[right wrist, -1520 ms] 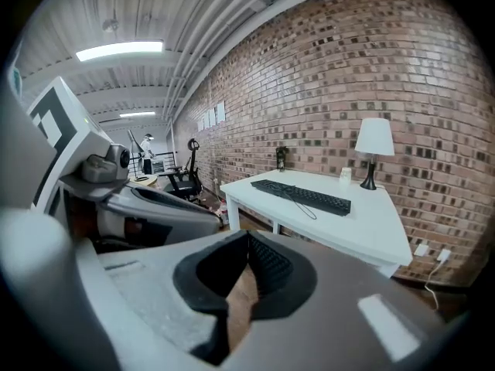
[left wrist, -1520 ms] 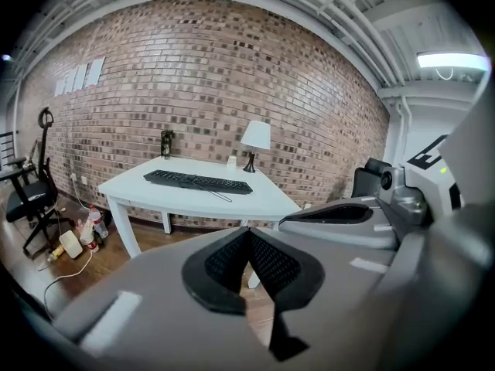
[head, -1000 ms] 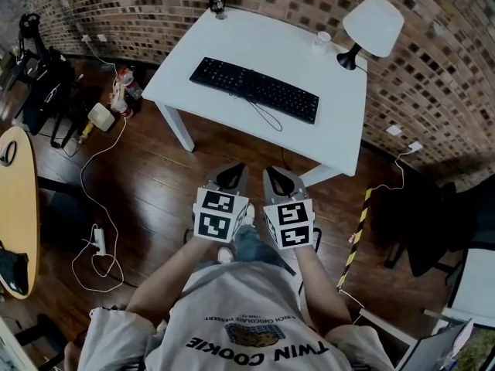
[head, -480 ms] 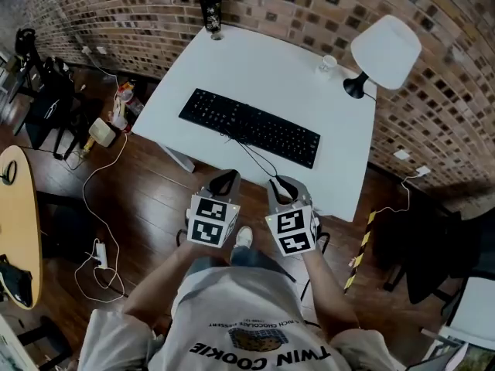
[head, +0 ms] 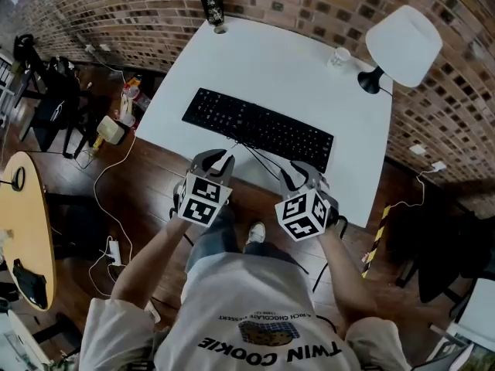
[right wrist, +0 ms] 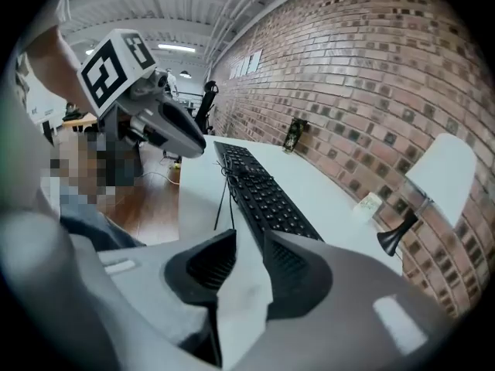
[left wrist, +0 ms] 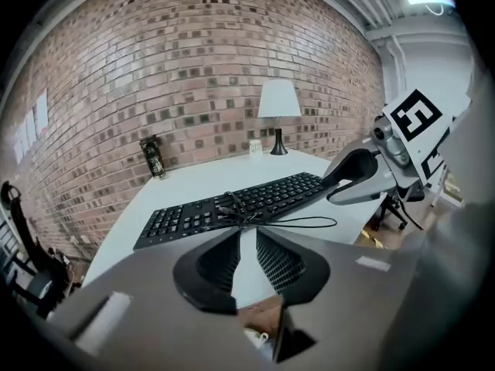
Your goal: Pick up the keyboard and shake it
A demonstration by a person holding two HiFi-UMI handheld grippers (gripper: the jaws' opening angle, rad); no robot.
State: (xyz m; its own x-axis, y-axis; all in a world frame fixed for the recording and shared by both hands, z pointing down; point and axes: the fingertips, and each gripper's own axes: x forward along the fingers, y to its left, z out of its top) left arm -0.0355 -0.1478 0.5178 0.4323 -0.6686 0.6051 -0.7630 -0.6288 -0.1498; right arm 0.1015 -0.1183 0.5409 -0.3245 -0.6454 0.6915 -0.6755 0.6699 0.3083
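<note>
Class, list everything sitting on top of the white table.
On the white table: a black keyboard with its cable, a white lamp, a small cup beside it, a dark can at the far corner. Whatever lies beneath the keyboard is covered.

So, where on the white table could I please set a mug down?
The widest bare patch of the table lies behind the keyboard, between the dark can and the small cup by the lamp. A narrower strip is free right of the keyboard. The near edge is crowded by the cable.
</note>
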